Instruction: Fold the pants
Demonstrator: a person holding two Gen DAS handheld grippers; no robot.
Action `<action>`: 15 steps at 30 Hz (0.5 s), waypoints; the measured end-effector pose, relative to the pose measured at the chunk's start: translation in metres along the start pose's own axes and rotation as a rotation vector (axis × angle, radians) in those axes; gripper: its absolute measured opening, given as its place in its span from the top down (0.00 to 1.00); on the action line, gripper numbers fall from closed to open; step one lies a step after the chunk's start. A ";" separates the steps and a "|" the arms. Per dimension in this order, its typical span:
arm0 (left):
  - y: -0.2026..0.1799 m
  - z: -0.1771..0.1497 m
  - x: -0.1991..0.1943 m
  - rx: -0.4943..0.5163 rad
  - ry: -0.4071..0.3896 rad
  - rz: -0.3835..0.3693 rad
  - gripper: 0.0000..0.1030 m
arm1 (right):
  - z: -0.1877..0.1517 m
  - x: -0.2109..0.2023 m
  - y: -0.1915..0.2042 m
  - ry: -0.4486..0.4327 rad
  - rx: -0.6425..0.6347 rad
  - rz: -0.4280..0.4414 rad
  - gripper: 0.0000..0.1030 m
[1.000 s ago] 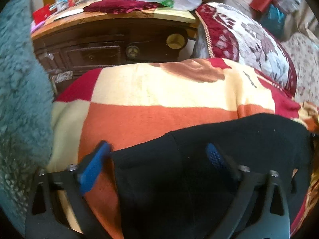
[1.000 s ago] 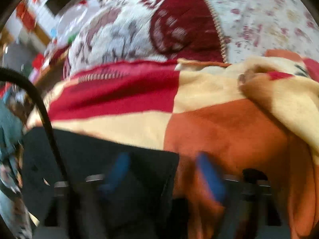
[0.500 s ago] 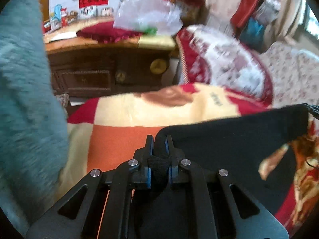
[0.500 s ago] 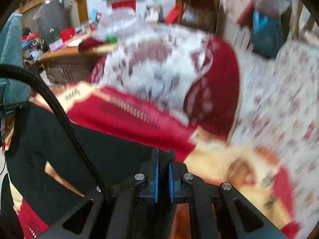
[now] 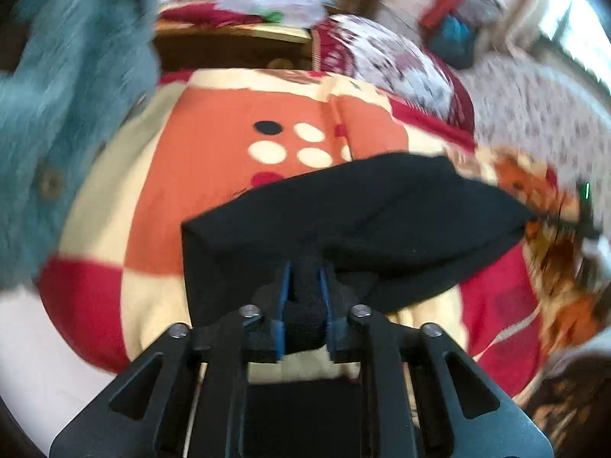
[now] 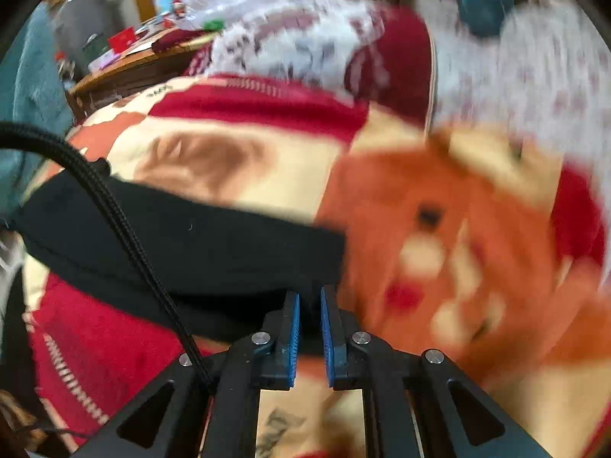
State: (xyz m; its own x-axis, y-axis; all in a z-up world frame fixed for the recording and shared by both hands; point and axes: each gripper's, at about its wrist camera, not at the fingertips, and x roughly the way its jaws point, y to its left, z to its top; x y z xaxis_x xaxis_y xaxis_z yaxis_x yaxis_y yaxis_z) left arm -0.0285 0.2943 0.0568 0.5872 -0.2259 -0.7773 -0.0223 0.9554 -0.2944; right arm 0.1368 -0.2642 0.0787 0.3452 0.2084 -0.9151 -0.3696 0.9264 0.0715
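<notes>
Left gripper (image 5: 304,267): jaws pinching a bunched fold of the black pants (image 5: 362,206). Right gripper (image 6: 310,297): jaws nearly closed, pinching the other end of the pants (image 6: 191,240). The pants hang stretched between the two grippers, above the orange, cream and red blanket (image 5: 214,122). Cable (image 6: 126,236) crosses the right view. Beyond: patterned pillow (image 6: 317,42), wooden cabinet (image 5: 229,45). Both views motion-blurred.

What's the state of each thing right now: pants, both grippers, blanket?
pants: black, lifted, stretched between both grippers.
left gripper: shut on bunched pants fabric.
right gripper: shut on a pants edge.
blanket: spread under the pants, rumpled in the right wrist view.
</notes>
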 end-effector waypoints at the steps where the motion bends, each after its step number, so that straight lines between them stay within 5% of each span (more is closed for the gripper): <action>1: 0.004 0.000 -0.004 -0.048 0.001 -0.004 0.74 | -0.006 -0.003 -0.003 0.001 0.035 0.021 0.90; 3: 0.009 -0.001 -0.014 -0.087 -0.006 -0.001 0.56 | -0.013 -0.010 -0.005 -0.006 0.081 0.045 0.85; 5: 0.011 -0.003 -0.025 -0.104 -0.016 -0.002 0.55 | -0.023 -0.026 -0.006 -0.055 0.139 0.094 0.81; 9: 0.013 -0.009 -0.048 -0.129 -0.054 0.008 0.53 | -0.039 -0.049 -0.001 -0.182 0.268 0.331 0.76; 12: 0.018 -0.013 -0.053 -0.210 -0.067 -0.045 0.41 | -0.037 -0.045 0.029 -0.223 0.266 0.498 0.64; 15: 0.019 -0.018 -0.049 -0.270 -0.043 -0.059 0.40 | -0.023 -0.033 0.081 -0.200 0.197 0.631 0.63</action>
State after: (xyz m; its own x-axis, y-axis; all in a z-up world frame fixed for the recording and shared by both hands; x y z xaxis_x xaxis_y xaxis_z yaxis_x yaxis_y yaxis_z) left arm -0.0727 0.3199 0.0791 0.6273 -0.2661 -0.7319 -0.1986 0.8540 -0.4808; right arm 0.0754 -0.2030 0.1050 0.2750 0.7630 -0.5849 -0.3956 0.6443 0.6545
